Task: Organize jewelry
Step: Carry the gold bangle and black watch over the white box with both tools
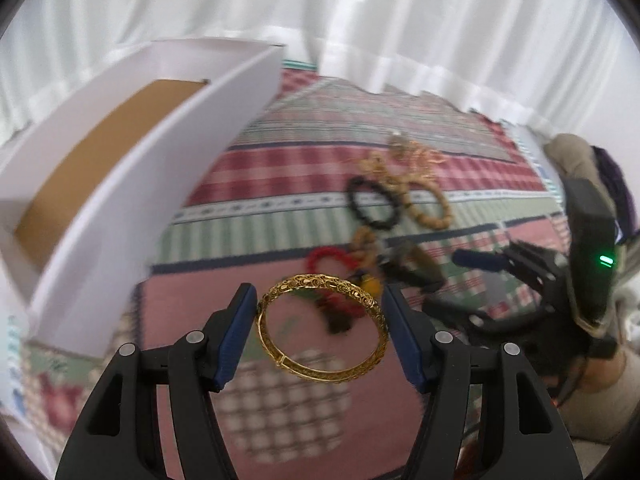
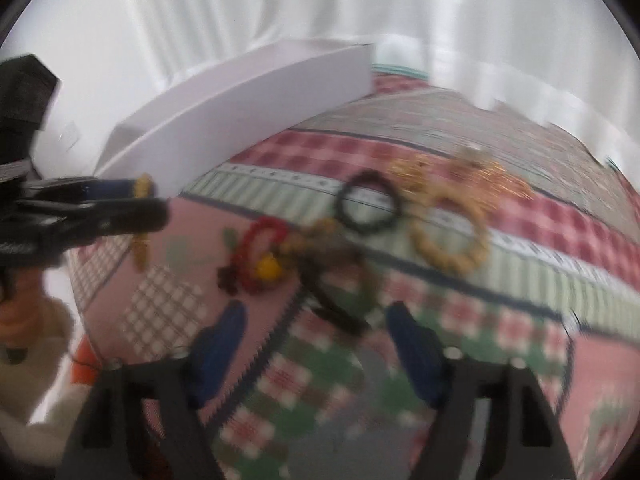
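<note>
The left gripper (image 1: 320,316) clamps a gold filigree bangle (image 1: 322,328) between its blue pads, lifted above the patterned cloth (image 1: 280,412). The white box (image 1: 132,184) stands ahead to its left. The right gripper (image 2: 316,344) hangs with fingers spread, apparently empty through the blur, the jewelry pile (image 2: 360,232) just ahead.

Patchwork cloth (image 1: 280,216) under bracelets (image 1: 374,204), box (image 1: 120,200)
</note>
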The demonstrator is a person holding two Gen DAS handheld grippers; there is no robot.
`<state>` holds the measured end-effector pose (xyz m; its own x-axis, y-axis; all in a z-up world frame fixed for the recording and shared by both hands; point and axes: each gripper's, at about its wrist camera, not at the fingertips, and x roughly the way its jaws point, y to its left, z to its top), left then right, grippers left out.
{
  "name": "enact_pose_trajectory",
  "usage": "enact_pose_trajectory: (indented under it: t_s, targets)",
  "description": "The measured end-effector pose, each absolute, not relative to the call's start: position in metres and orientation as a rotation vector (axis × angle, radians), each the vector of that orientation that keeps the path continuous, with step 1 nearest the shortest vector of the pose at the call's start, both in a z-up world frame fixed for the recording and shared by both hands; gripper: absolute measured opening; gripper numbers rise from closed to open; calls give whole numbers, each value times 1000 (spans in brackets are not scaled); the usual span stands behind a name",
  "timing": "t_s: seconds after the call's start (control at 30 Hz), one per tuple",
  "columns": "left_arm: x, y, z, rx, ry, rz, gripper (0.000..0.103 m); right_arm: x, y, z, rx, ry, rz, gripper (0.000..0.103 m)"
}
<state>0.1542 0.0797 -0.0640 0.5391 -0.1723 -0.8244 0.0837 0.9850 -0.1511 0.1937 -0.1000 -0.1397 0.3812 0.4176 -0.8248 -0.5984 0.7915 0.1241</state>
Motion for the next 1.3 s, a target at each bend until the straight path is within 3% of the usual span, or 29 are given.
enact_pose_trajectory:
  t_s: [0.1,0.13,0.17,0.37,0.4,0.57,0.67,0.7,0.73,0.8,1.0,1.2,1.23,1.27,1.3]
  targets:
    - [142,89,-58,-58,971,-83,66,208,-78,-161,-293,1046,654,49]
    - [140,92,-57,-55,967,-68,66,210,-74,-166,-308,1069,650,32]
    - [136,98,-53,-58,964,-52,66,212,-74,-167,-307,1085,647,21]
    - [125,135,-28,-89,929,22,66,208,-76,-121,-237,1045,662,13]
    - [124,145,-19,-95,915,39,66,210,-76,-109,-215,1039,677,1]
    - [131,188,2,-122,861,139,66,223,-51,-52,-211,974,730,1]
    - [126,201,3,-152,853,154,66,239,-49,-52,-162,1048,728,9]
    - [124,202,1,-159,854,154,66,242,-52,-57,-153,1101,713,17]
    - [123,202,-1,-161,859,153,66,238,-56,-60,-147,1130,700,39]
    - [122,200,-8,-166,873,145,66,226,-66,-72,-151,1174,674,51]
    - [122,193,-24,-184,915,107,66,188,-90,-118,-204,1308,625,51]
    - [124,183,-29,-171,935,91,66,165,-90,-131,-259,1256,588,51]
    - [125,181,-29,-168,940,92,66,166,-89,-135,-288,1256,572,47]
    - [125,180,-29,-164,942,91,66,167,-90,-139,-310,1257,555,19]
    - [124,180,-28,-161,942,91,66,170,-93,-138,-282,1260,556,19]
